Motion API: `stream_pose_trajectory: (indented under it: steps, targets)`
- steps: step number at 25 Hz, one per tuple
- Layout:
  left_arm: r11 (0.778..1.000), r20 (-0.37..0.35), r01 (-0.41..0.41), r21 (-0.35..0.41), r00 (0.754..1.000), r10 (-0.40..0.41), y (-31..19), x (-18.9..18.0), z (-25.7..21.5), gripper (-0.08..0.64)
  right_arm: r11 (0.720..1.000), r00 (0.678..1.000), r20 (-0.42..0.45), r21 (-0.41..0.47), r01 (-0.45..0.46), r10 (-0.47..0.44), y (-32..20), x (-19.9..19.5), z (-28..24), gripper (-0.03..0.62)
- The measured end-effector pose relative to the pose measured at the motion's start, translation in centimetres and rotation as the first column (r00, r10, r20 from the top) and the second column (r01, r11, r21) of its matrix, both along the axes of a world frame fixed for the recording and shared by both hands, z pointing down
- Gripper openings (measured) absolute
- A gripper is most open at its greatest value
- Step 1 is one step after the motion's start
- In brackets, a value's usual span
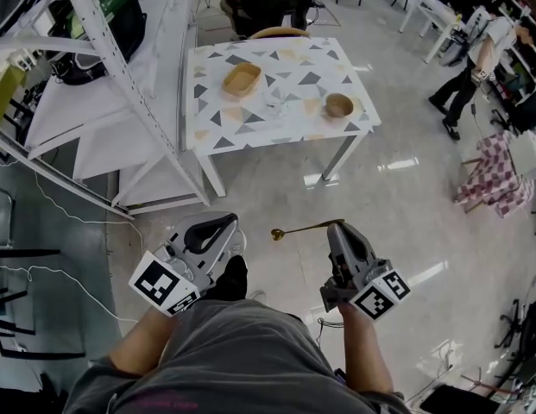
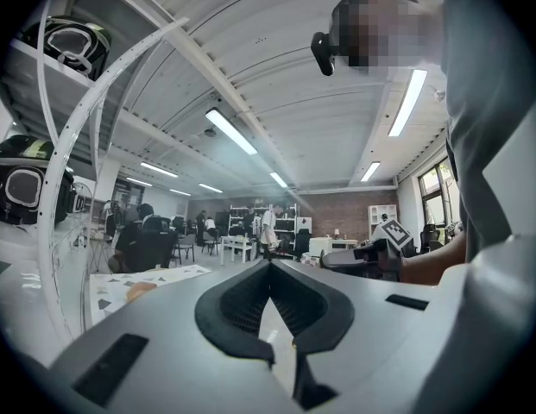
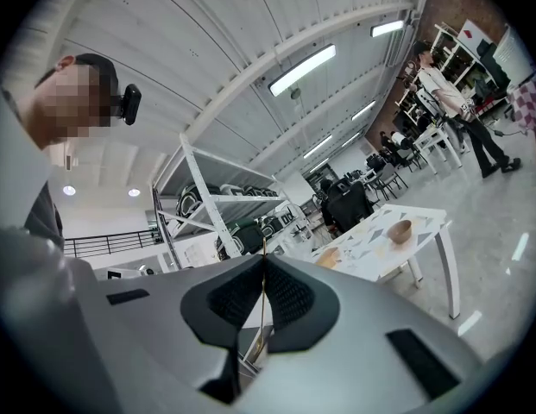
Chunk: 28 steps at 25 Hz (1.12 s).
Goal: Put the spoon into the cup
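While we stand well back from the table (image 1: pixel 324 57), both grippers hang low in front of us, over the pale floor (image 1: pixel 406 214). Our right gripper (image 1: pixel 337 224) has its jaws pressed together on the handle of the spoon (image 1: pixel 306 228). The gold spoon juts sideways from the jaw tips toward our left, and its bowl ends in the air between the two grippers. In the right gripper view the right gripper (image 3: pixel 264 259) shows the handle as a thin edge-on line, the spoon (image 3: pixel 263 291) pinched between the ribbed pads. Our left gripper (image 1: pixel 230 222) holds nothing. In the left gripper view the tips of the left gripper (image 2: pixel 269 264) meet, with only floor behind them.

On the patterned tabletop stand three vessels, well apart from the spoon. A wooden tray (image 1: pixel 242 79) sits toward the far left, and its inside shows bare wood. A small wooden bowl (image 1: pixel 339 104) sits near the right edge, also showing only wood. Between them we see a faint clear cup (image 1: pixel 274 102), too small for us to tell what it holds. A white metal rack (image 1: pixel 121 84) stands just left of the table.
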<state>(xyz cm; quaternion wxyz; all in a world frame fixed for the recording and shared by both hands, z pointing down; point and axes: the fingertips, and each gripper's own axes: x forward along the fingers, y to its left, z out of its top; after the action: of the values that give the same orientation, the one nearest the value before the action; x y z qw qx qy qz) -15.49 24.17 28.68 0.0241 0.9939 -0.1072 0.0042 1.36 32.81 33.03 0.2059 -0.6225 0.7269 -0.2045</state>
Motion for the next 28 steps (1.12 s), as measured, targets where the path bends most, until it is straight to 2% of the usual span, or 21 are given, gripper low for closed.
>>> stream_pose_trajectory:
  steps: [10, 28]
  targets:
    - [1.0, 0.004, -0.003, -0.026, 1.0, 0.003, -7.2, 2.6, 1.4, 0.015, 1.0, 1.0, 0.003, -0.026, -0.006, 0.006, -6.9, 2.5, 1.2, 0.023]
    - [0.995, 0.026, -0.067, -0.069, 0.997, 0.069, -24.7, 8.0, 2.8, 0.015, 0.994, 0.997, 0.016, -0.074, -0.078, 0.079, -22.7, 7.3, 2.3, 0.023]
